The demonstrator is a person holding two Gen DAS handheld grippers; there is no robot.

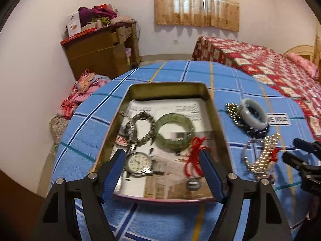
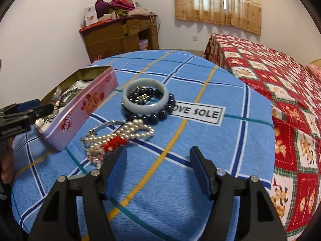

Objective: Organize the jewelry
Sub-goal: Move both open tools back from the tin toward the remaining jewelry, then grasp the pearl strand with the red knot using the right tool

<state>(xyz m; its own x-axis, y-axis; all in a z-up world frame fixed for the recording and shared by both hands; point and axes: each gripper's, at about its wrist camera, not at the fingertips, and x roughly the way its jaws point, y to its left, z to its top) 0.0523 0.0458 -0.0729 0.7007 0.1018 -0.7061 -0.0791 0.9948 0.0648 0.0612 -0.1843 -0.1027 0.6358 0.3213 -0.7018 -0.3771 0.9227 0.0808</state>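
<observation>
The left gripper (image 1: 162,158) is hanging over the near end of the pink tin (image 1: 170,89), with its fingers spread wide and holding nothing. The tin is lying with its long side running straight away from this gripper. Inside it, right between the fingers, the watch (image 1: 138,162) is lying flat with its strap going sideways. Just past it the green bangle (image 1: 175,130) and a bead bracelet (image 1: 144,128) are lying flat, and a red string (image 1: 193,156) is sitting by the gripper's right finger. The right gripper (image 2: 157,159) is also wide open and holding nothing. In front of it, a bit to its left, the pearl bracelet (image 2: 124,133) is stretching away and to the right. Farther ahead the pale bangle (image 2: 145,96) is resting on dark beads (image 2: 160,114). Everything is sitting on a round table under a blue checked cloth (image 2: 190,76). There is bare cloth ahead of the right gripper and to its right, up to the table edge. Beyond that edge the bed with the red quilt (image 2: 280,84) is standing close. A brown cabinet (image 2: 120,36) is standing by the far wall.
</observation>
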